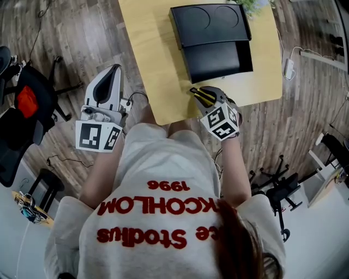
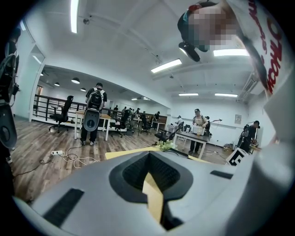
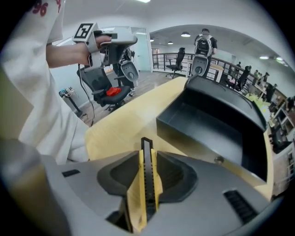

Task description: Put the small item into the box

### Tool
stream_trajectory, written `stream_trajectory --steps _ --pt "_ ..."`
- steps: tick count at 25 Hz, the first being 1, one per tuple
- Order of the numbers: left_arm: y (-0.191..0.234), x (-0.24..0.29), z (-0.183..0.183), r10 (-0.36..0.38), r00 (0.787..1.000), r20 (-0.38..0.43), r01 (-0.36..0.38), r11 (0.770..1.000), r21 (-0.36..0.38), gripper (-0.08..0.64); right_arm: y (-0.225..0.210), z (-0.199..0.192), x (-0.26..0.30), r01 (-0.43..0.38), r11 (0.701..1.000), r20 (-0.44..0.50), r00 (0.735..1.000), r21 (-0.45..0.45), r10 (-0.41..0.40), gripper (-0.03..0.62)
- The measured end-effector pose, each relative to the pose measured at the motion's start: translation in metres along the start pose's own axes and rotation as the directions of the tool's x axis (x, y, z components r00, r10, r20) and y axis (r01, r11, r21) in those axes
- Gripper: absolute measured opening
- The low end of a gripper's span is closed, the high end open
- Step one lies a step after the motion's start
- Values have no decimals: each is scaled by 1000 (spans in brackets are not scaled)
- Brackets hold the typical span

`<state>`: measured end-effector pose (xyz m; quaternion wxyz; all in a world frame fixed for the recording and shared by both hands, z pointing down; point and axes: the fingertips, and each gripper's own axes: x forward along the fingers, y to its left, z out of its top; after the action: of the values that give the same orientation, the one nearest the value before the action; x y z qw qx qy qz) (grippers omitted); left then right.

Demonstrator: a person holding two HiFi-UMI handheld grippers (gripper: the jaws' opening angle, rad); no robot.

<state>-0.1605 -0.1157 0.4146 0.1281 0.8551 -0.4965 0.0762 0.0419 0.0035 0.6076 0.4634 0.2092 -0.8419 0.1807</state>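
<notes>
Table edge: the right gripper (image 1: pixel 200 96) hangs right at the near edge of the light wooden table (image 1: pixel 147 65), by the person's waist
Open room: bare tabletop lies between that gripper and the black box (image 1: pixel 218 59); the table's left half is uncovered
Off the table: the left gripper (image 1: pixel 113 70) is held over the wood floor, left of the table, near a black office chair (image 1: pixel 24 103)
Right fingers: clamped on the small black ridged item (image 3: pixel 146 170), which stands upright between the yellow pads
Left fingers: closed together, gripping nothing
Box: open, bare black floor showing, well apart from the item
Lid: the black lid (image 1: pixel 210 24) with two round recesses lies across the box's far part
Far edge: a green plant (image 1: pixel 252 5)
</notes>
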Motion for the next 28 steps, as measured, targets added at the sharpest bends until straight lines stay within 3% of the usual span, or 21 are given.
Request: stream_trajectory --steps 7,12,16,20,23,28 --pt "-3 -3 21 -2 998 58 1 1000 21 6 1 32 -28 -54 995 203 979 84 36 119" --pt "-7 -7 41 -2 994 111 -3 999 43 6 -10 58 -60 -62 982 383 924 176 -11 118" --pt "-11 -9 56 -6 988 156 -3 998 57 6 -31 89 -98 -58 969 544 835 241 -85 118" --pt "-18 -10 76 -13 978 206 -3 997 77 6 -52 125 -151 -23 964 680 713 265 -169 117" --pt "-20 -11 90 -13 970 242 -9 996 90 6 -63 144 -191 8 957 750 619 289 -232 117" --pt "-19 -10 109 -14 957 288 -20 993 113 6 -74 164 -245 14 944 822 488 329 -294 117"
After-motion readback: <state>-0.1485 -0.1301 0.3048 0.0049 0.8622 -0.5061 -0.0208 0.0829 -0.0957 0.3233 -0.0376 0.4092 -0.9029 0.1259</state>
